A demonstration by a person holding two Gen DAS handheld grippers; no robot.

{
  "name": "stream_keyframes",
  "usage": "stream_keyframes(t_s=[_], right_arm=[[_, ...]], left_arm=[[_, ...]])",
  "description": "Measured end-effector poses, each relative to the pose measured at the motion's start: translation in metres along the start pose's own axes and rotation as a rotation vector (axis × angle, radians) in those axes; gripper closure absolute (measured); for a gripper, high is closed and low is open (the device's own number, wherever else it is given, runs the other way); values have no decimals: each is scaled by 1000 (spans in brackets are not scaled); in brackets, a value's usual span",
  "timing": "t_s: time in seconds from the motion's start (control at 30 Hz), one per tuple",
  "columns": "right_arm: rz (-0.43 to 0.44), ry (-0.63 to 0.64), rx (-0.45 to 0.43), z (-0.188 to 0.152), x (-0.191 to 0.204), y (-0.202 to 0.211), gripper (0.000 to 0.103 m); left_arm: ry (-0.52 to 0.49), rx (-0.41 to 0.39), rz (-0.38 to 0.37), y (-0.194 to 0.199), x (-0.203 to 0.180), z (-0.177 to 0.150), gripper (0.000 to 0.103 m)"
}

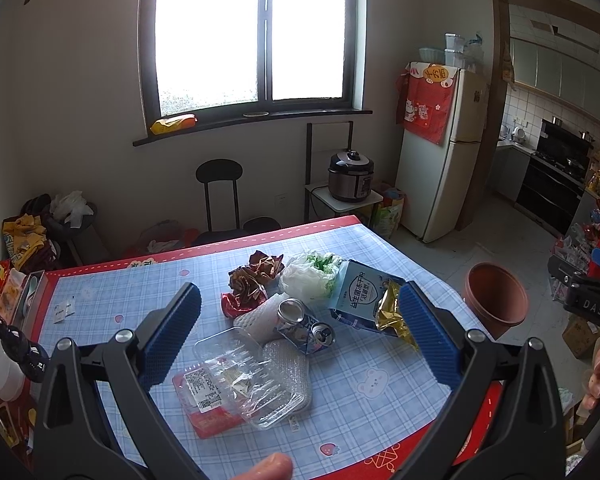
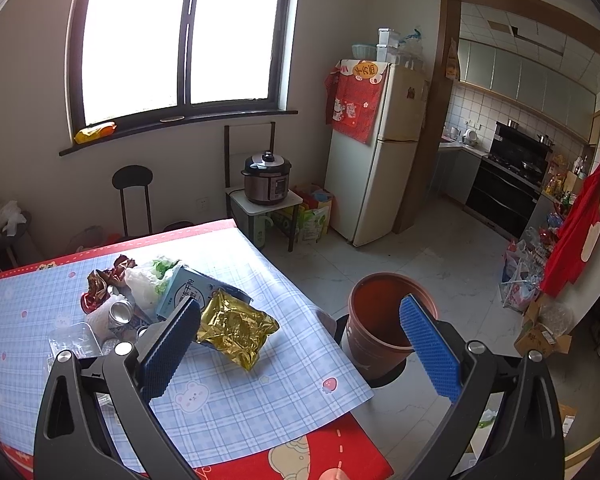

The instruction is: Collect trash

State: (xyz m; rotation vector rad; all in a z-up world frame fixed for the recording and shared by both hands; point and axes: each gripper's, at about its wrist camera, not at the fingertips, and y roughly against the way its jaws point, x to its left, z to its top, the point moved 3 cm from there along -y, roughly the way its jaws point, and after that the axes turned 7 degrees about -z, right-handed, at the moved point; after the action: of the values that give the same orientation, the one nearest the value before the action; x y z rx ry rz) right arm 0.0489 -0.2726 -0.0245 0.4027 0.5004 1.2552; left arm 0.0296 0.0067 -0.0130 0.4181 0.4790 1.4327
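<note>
A heap of trash lies mid-table: a clear plastic tray (image 1: pixel 240 376), a crushed can (image 1: pixel 304 326), brown crumpled wrappers (image 1: pixel 256 276), a white plastic bag (image 1: pixel 306 280), a light blue carton (image 1: pixel 360 294) and a gold foil bag (image 2: pixel 234 330). My left gripper (image 1: pixel 300 332) hovers open above the heap, holding nothing. My right gripper (image 2: pixel 300 344) is open over the table's right edge, the gold foil bag by its left finger. A brown bin (image 2: pixel 382 320) stands on the floor just right of the table, behind the right finger.
The table wears a blue checked cloth (image 1: pixel 380 400) with red borders. Clutter sits at its left edge (image 1: pixel 8 300). A black chair (image 1: pixel 220 196) stands behind it. A rice cooker (image 2: pixel 266 178) on a stand and a fridge (image 2: pixel 374 152) line the far wall.
</note>
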Motion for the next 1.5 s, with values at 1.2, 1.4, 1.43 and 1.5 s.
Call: stream_keyframes(t_s=[1.2, 1.4, 1.43, 1.5], right_arm=[[297, 119, 112, -39, 91, -59, 5], [314, 216, 174, -72, 129, -64, 5], [324, 233, 183, -75, 131, -63, 5], [336, 240, 192, -81, 133, -64, 5]], left_arm=[[291, 45, 176, 7, 163, -73, 5], [372, 155, 227, -13, 182, -125, 6], [361, 158, 239, -17, 181, -131, 6], [338, 185, 246, -29, 177, -142, 6]])
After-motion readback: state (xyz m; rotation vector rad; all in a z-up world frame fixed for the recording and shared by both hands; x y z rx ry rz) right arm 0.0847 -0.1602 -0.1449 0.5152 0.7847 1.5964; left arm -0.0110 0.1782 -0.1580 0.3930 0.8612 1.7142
